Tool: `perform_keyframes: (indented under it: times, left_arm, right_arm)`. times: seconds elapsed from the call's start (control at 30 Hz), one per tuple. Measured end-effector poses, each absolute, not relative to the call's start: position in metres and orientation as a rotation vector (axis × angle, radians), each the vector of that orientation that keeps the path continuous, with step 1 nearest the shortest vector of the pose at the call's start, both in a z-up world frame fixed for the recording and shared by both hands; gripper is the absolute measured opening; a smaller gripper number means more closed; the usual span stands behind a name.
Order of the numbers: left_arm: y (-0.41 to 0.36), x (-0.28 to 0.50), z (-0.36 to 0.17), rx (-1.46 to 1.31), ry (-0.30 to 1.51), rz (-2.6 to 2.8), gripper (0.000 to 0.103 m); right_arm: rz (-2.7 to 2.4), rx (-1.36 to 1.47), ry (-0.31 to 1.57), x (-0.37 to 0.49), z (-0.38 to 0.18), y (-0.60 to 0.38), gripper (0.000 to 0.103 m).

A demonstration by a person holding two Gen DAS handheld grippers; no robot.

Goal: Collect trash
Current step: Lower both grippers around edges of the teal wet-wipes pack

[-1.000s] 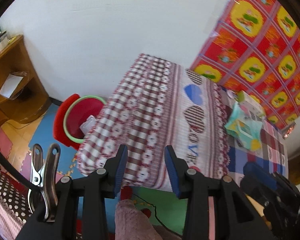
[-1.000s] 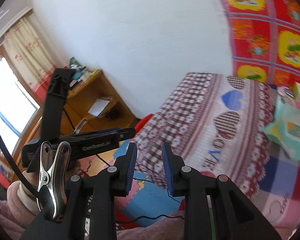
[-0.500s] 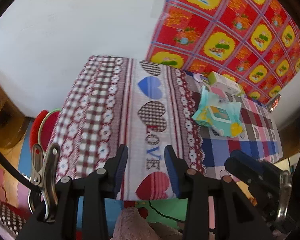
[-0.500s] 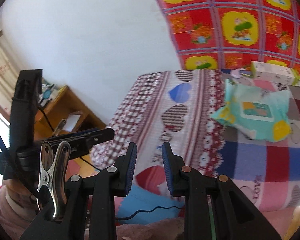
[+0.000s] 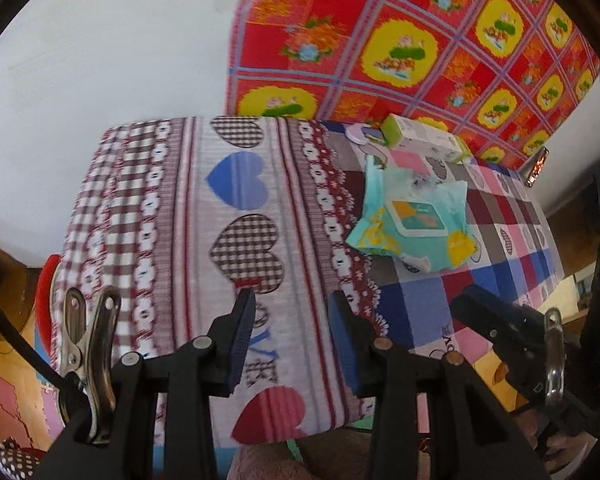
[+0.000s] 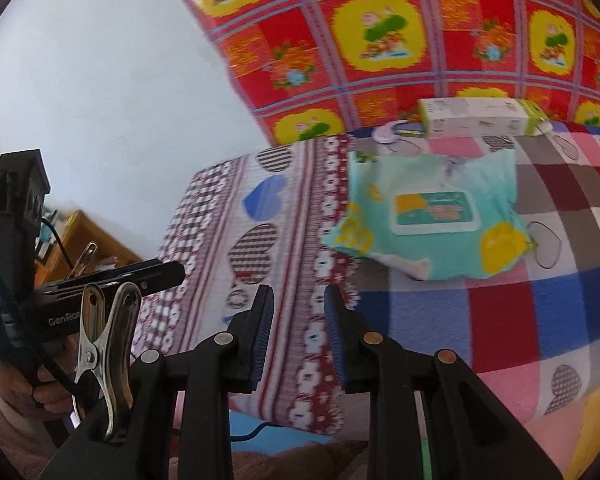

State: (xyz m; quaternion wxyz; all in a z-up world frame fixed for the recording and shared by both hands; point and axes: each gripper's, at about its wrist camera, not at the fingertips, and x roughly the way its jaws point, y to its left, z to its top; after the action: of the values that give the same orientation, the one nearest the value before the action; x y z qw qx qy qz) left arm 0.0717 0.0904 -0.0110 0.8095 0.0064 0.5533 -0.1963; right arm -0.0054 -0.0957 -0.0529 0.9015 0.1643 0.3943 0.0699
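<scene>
The left gripper (image 5: 292,336) hangs over the near end of a table draped in a patchwork cloth (image 5: 172,216) of maroon gingham, flower bands and heart shapes; its two black jaws with ribbed blue pads stand parted with only the cloth showing in the gap, nothing pinched. The right gripper (image 6: 298,334) is likewise parted, somewhat narrower, and holds nothing.

The likeliest trash is a crumpled teal plastic wipes packet (image 5: 414,226) with yellow corners and a white-rimmed rectangular flap label on top. In the left view it lies ahead of the jaws and off to the right, flat on the cloth, well apart from the pads. Its long axis runs roughly across the line of the jaws, tilted a little so the left end sits nearer the camera. In the right view the same packet (image 6: 432,216) lies ahead and to the right of the jaws, long axis side to side, label face up; its film is wrinkled and the near edge is folded under.

Beyond the packet, farther from the jaws, a long white cardboard box with green ends (image 6: 478,116) lies on its side, parallel to the packet. Just left of it sits a small pale round lid-like object (image 6: 386,132). A red and yellow floral plaid sheet (image 5: 420,40) hangs behind the table.
</scene>
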Motion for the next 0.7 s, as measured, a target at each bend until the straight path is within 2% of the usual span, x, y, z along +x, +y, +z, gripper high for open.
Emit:
perform_keyframes:
  times: [0.43,0.7]
  left_arm:
    - [0.015,0.091,-0.035,0.038,1.219,-0.429,0.04]
    - [-0.02,0.109,-0.051,0.056,1.233,-0.403,0.045]
  right_arm:
    - [0.065,0.381,0.87,0.015,-0.072,-0.165,0.041]
    - [0.005,0.382,0.885,0.031,-0.082,-0.21,0.043]
